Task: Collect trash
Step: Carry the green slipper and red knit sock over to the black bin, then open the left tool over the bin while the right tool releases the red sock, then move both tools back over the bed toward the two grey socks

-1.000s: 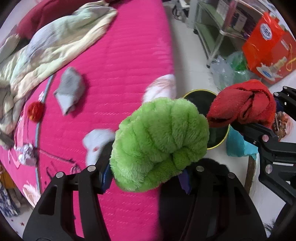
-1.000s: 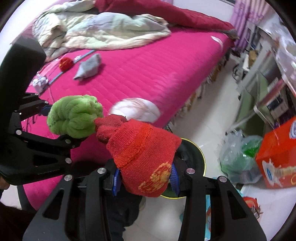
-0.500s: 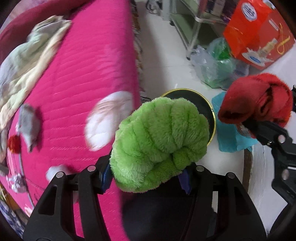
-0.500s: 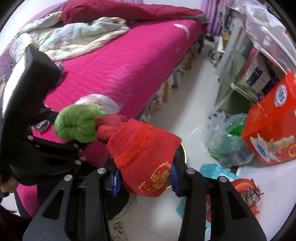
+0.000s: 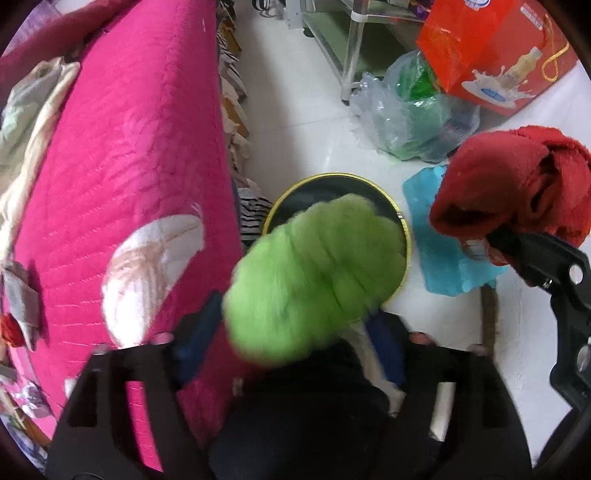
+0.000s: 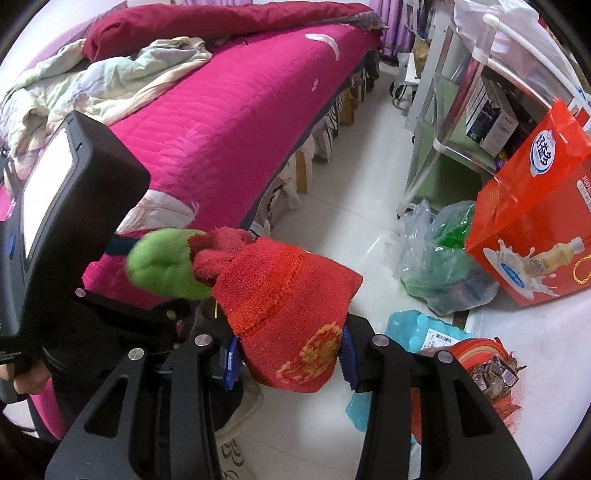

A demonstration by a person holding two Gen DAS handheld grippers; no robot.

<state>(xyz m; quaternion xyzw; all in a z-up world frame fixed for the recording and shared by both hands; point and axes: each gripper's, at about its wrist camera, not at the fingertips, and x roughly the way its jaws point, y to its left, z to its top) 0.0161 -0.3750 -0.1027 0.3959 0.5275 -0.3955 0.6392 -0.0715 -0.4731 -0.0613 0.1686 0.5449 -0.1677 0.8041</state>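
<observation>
The left gripper [image 5: 291,343] points straight down beside the long edge of the bed [image 5: 122,155], and its jaws have just been opening: they now stand wide, the blue pads clear of the fuzzy green bundle [image 5: 317,273], which is blurred and sits between and ahead of them, directly over the round black bin [image 5: 404,229] with a yellow rim that stands on the white floor [image 5: 306,122] just beside the bed's edge. Whether anything still touches the green bundle cannot be told through the blur. The right gripper [image 6: 290,356] is clamped partway closed on a red knitted hat [image 6: 288,306] with an orange band and a yellow motif, its blue pads pressing the hat's lower sides; in the left wrist view the same hat hangs near the bin, to one side of it, above a light blue bag [image 5: 443,254] lying flat on the floor. In the right wrist view the green bundle touches the hat's bunched top. A hand [image 6: 26,376] grips the handle of the left gripper at that view's lower left edge. On the pink quilted bed cover lie a crumpled pale blanket [image 6: 92,77] and a dark red quilt [image 6: 207,22] toward the far end. On the floor past the bin sit a clear plastic bag [image 5: 413,110] with green contents and an orange carton [image 5: 495,51] printed with a milk bottle, against a metal shelf rack [image 6: 461,96].
</observation>
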